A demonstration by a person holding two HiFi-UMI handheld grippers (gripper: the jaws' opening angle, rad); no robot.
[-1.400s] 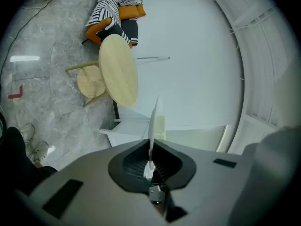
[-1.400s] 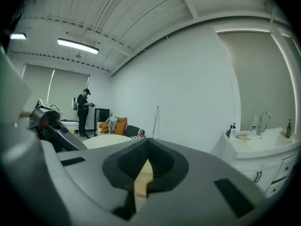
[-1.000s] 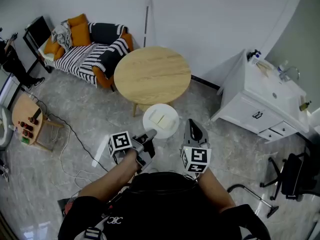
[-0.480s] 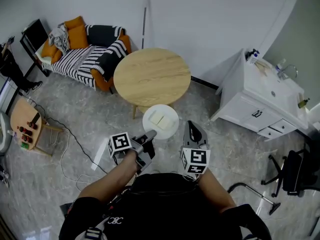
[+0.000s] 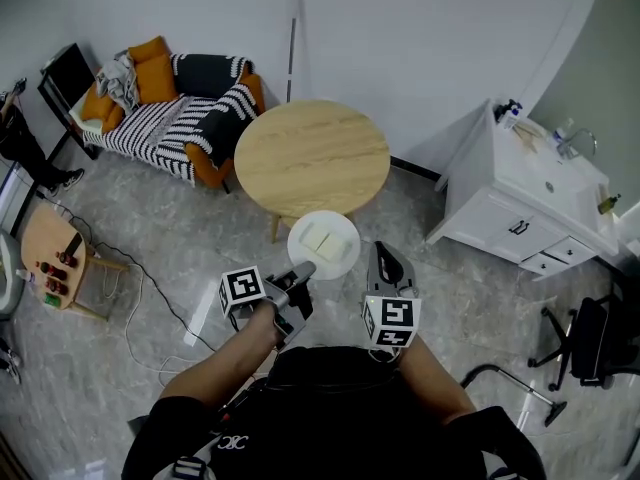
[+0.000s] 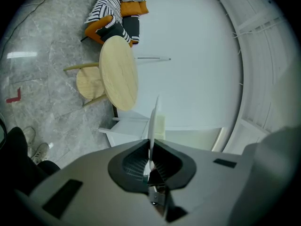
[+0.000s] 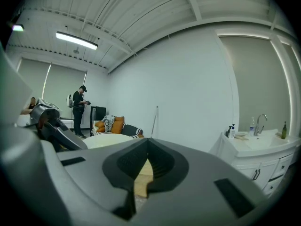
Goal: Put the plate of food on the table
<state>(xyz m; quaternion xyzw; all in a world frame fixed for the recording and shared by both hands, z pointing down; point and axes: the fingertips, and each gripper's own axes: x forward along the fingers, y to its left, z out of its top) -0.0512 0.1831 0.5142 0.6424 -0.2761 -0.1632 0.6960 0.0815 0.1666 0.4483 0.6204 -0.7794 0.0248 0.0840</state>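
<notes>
Your left claw [image 5: 300,271] pinches the thin rim of the smooth round white plate [image 5: 323,245], seen edge-on between its ribbed dark pads [image 6: 141,160]. Flat pale yellow slabs of food [image 5: 320,237] lie on it. The plate hangs just short of the round light-wood worktop's [image 5: 312,158] near edge. Your right claw [image 5: 385,258] is pressed together, empty.

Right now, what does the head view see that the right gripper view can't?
Only the head view shows the small side table and the black office chair. Only the right gripper view shows the ceiling light. Both show the round wooden table, the striped sofa and the white sink cabinet.
</notes>
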